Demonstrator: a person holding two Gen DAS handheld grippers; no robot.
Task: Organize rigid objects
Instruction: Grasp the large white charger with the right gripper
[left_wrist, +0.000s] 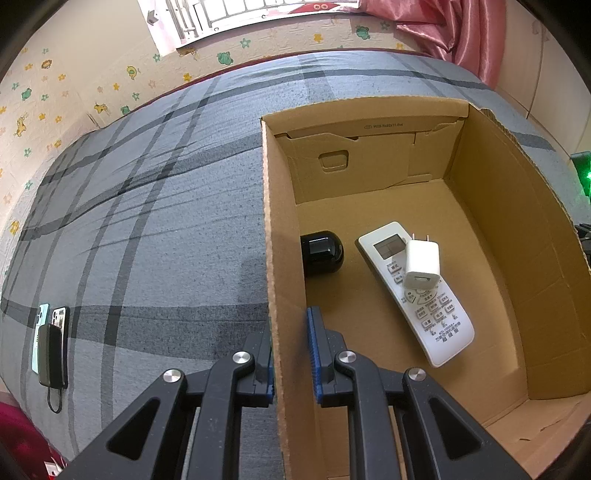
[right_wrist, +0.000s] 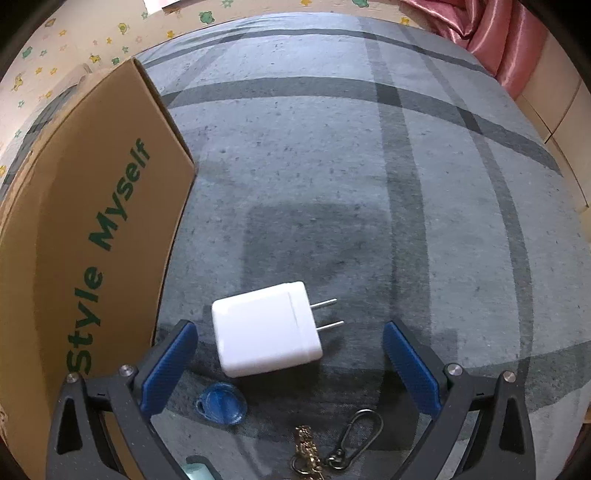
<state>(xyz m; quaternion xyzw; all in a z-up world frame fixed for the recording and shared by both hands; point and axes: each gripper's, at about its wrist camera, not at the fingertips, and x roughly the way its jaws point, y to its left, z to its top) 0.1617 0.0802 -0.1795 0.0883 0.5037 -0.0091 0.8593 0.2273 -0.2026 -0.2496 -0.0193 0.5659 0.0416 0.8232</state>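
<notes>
- Cardboard box (left_wrist: 484, 236) sits on the grey plaid bedspread (left_wrist: 147, 206), open-topped; my left gripper (left_wrist: 291, 354) is clamped on its near wall, one pad inside and one outside. If I tug here, the light box could slide or tip.
- Remote control (left_wrist: 417, 295) lies flat on the box floor, with a small white charger (left_wrist: 422, 265) resting on top of it and a black rounded case (left_wrist: 321, 253) just beside the wall. A jolt to the box could knock that charger off.
- White plug adapter (right_wrist: 266, 329) lies on the bedspread outside the box, between the wide-apart pads of my right gripper (right_wrist: 290, 365), untouched. Its smooth body may squirt out if I close off-centre; the prongs point right.
- Blue key fob (right_wrist: 221, 403), carabiner clip (right_wrist: 354, 435) and gold chain (right_wrist: 306, 450) lie close below; a low pad could snag them.
</notes>
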